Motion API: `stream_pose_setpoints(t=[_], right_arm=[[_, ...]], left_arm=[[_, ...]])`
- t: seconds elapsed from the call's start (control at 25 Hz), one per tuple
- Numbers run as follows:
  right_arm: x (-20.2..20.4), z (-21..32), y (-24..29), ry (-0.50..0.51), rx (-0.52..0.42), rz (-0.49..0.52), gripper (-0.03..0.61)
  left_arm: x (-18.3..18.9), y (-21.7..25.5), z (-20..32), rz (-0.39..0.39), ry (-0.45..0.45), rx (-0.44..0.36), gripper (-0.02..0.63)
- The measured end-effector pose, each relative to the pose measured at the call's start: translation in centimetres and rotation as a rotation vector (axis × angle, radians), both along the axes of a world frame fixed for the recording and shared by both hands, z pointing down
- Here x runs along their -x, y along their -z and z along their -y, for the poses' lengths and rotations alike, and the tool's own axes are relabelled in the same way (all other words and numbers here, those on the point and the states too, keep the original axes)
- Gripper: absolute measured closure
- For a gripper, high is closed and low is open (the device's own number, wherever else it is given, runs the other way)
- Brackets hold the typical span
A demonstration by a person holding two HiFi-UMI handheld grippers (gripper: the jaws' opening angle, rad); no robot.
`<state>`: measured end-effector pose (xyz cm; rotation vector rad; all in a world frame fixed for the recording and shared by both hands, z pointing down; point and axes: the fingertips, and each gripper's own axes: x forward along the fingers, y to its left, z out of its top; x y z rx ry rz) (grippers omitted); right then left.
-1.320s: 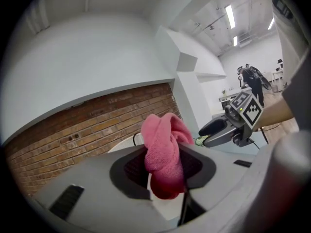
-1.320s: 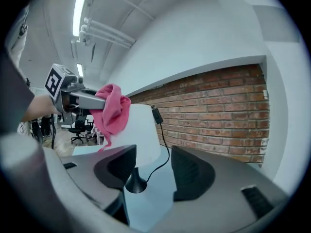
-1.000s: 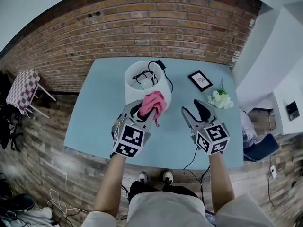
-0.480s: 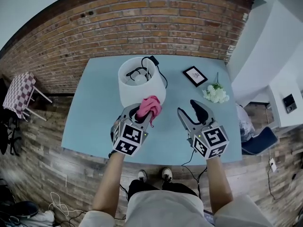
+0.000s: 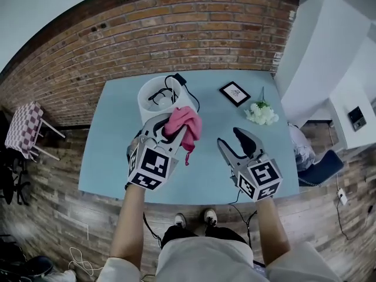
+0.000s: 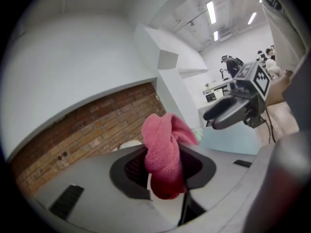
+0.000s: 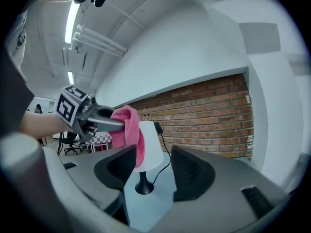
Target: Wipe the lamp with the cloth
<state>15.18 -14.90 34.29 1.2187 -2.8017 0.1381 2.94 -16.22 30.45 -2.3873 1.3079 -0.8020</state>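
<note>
Head view: left gripper (image 5: 174, 128) clamped on cloth (image 5: 185, 121) right by the lamp (image 5: 153, 96), right gripper (image 5: 230, 137) jaws apart, empty.

Open-plan office or studio: a brick wall (image 7: 204, 110) ahead of the right hand-held gripper (image 7: 149, 165), strip lights (image 7: 73, 16) overhead, office chairs (image 7: 73, 142) far to its left.

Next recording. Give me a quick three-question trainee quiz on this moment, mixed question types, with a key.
1. True or false: the left gripper is shut on the crumpled pink cloth.
2. The right gripper has its jaws: A) open and empty B) shut on the cloth C) shut on a picture frame.
3. Fill in: the white-shaded table lamp stands on a pale blue ____.
Key: 1 true; 2 A; 3 table.
</note>
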Motion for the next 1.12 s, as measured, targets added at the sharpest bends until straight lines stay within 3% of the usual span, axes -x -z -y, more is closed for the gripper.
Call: stream_pose_setpoints(t=[0.16,0.32,0.48,0.8,1.12], right_arm=[[-0.9,-0.4,1.1,-0.008,-0.006,0.018,0.337],[-2.0,-0.7,2.0,-0.017,-0.013,0.021,0.337],[-3.1,-1.0,2.4,-0.028,-0.014,0.009,0.337],[-3.9,-0.7,2.2,-0.03,-0.008,0.025,0.337],[-3.7,-0.1,1.5,-0.004,0.004,0.083,0.337]], left_arm=[[-1.3,6.5,3.7,0.122,0.012,-0.059,0.465],[-1.7,8.9,8.4,0.178,0.056,-0.051,0.465],[-1.0,6.9,11.4,0.322,0.078,0.009,0.465],[-1.0,2.1,12.2,0.622,0.002,0.221,0.465],[-1.9,0.6,10.9,0.907,-0.101,0.285,0.466]])
